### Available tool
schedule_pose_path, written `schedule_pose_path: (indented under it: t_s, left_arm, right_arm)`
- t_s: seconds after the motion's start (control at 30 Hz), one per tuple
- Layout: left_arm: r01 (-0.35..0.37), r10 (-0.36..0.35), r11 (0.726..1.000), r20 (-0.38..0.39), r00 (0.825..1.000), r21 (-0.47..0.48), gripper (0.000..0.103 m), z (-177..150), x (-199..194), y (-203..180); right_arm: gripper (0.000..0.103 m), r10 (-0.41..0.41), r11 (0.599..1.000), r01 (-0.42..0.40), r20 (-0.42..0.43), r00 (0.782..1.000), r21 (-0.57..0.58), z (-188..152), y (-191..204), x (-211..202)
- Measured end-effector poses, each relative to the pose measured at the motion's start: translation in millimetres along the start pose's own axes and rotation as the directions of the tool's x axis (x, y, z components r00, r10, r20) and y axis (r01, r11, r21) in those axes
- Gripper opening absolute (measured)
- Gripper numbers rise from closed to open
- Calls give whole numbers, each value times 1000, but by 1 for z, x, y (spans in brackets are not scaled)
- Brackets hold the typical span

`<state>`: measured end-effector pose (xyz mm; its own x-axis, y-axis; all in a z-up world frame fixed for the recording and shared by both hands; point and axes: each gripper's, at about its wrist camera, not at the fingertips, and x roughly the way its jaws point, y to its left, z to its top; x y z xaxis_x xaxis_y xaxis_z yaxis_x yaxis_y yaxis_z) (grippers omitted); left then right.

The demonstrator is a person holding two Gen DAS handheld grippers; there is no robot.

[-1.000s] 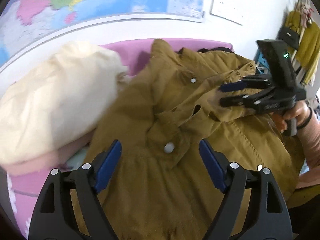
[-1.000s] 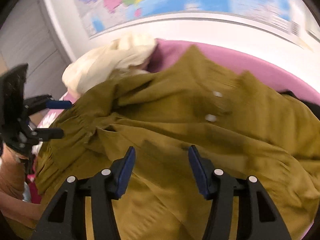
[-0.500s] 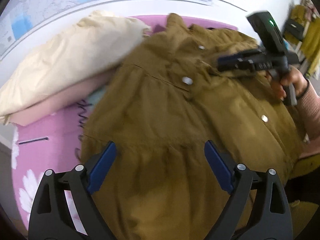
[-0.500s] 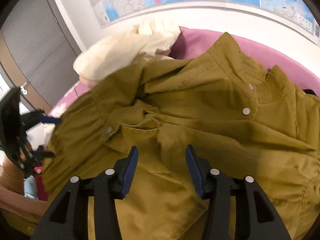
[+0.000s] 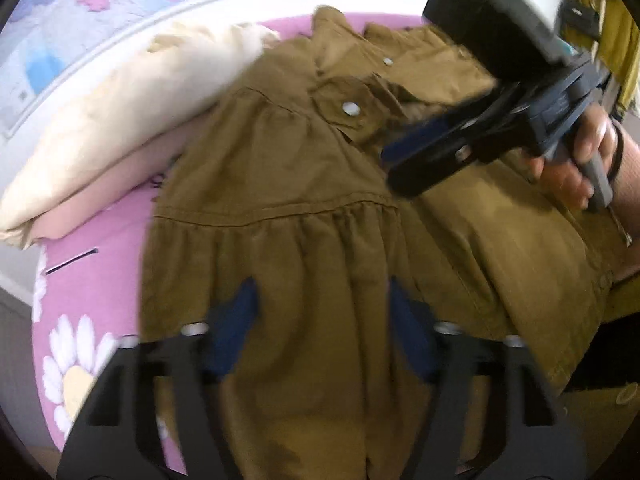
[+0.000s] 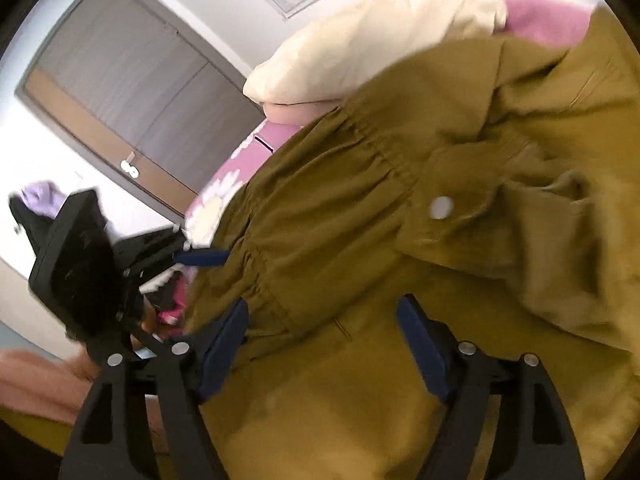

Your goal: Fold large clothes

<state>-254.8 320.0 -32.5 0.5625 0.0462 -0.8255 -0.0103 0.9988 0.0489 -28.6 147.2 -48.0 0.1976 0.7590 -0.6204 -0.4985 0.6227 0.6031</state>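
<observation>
The mustard-brown garment (image 5: 280, 184) lay spread across the pink flowered bed (image 5: 80, 280), its white snap buttons (image 5: 351, 108) facing up. A cream pillow (image 5: 120, 120) pressed against its upper left edge. The left hand-held gripper (image 5: 320, 320) hung over the gathered skirt, its jaws just narrowed yet clear of the cloth. The right hand-held gripper (image 6: 320, 344) had just widened, released above the fabric. A wall map (image 5: 60, 20) and a grey door (image 6: 120, 80) stood behind.

The left gripper (image 5: 320, 328) has narrowed its jaws over the dress (image 5: 280, 200) (nothing pinched yet), while the right gripper (image 6: 324, 344) has swung toward the frame's left and opened wider.
</observation>
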Motion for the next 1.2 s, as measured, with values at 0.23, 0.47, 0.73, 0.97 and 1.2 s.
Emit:
schedule_pose_path:
  t_s: [0.23, 0.47, 0.73, 0.97, 1.2]
  left_arm:
    - [11, -3, 991, 64, 998, -132, 19, 4, -28, 43]
    - [106, -52, 956, 197, 979, -272, 48, 14, -69, 90]
    - [171, -152, 981, 187, 970, -92, 82, 17, -64, 62]
    - [230, -214, 958, 108, 971, -169, 11, 21, -22, 79]
    - [240, -208, 952, 175, 962, -189, 9, 27, -44, 93]
  right_arm:
    - [23, 110, 992, -112, 46, 993, 50, 32, 12, 14]
    - [3, 79, 988, -56, 160, 984, -144, 106, 80, -15]
    - [3, 44, 987, -15, 175, 984, -163, 135, 87, -26]
    - [69, 7, 993, 15, 184, 983, -120, 71, 58, -45]
    - [70, 65, 976, -60, 18, 998, -211, 0, 79, 12]
